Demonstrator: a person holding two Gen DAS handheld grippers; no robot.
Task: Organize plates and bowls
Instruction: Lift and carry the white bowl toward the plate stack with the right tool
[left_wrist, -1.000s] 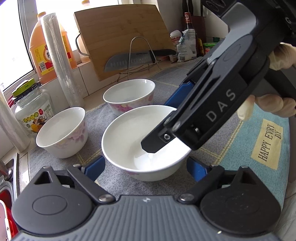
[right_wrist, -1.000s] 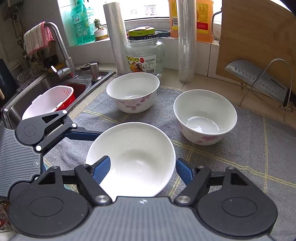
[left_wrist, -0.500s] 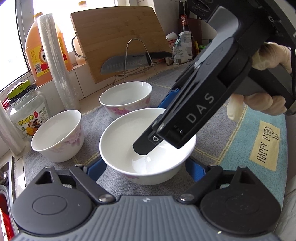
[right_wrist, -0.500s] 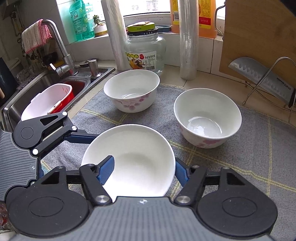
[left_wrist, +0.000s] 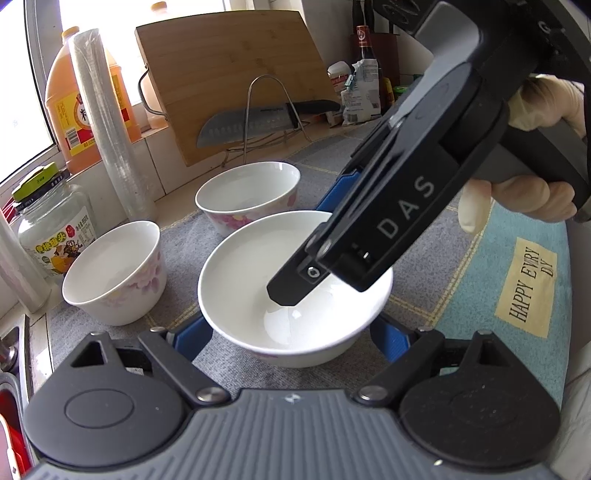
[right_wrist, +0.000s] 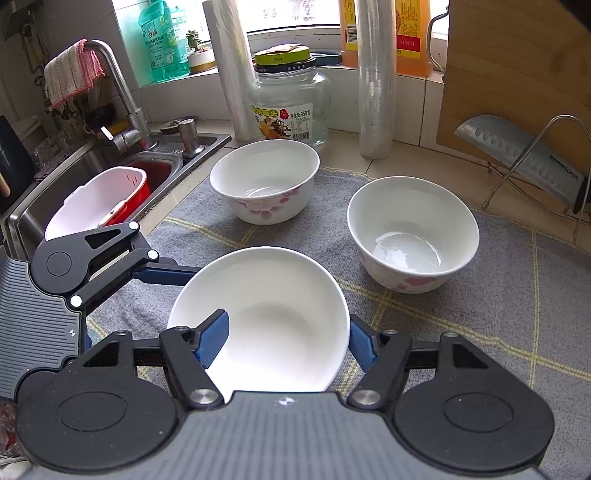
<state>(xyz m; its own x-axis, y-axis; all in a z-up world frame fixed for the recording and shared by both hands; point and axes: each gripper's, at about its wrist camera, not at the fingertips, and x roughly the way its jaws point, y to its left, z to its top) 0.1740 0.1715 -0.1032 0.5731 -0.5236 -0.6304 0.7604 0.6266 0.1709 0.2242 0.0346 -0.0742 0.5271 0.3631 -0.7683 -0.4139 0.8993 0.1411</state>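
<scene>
A white bowl (left_wrist: 251, 280) (right_wrist: 280, 295) sits on the grey mat (right_wrist: 480, 314) closest to me. My right gripper (right_wrist: 288, 325) is shut on its rim, with one blue pad (right_wrist: 214, 332) inside the bowl and the other outside the right wall. In the left wrist view the right gripper (left_wrist: 314, 243) comes down from the upper right with a gloved hand behind it. My left gripper (left_wrist: 291, 336) straddles the bowl's lower wall, its blue pads (left_wrist: 192, 339) close against both sides. Two more flowered bowls (right_wrist: 266, 177) (right_wrist: 410, 229) stand apart further back.
A knife (left_wrist: 258, 122) rests on a wire rack against a wooden cutting board (left_wrist: 229, 74). A glass jar (right_wrist: 291, 107), rolls of film (right_wrist: 375, 81) and an oil bottle (left_wrist: 74, 96) line the back. The sink (right_wrist: 92, 170) with a red-and-white tub lies left.
The right gripper's pads have drawn together onto the near bowl's rim. The left gripper's pads have come in slightly at the bowl's sides. The bowls stand where they were.
</scene>
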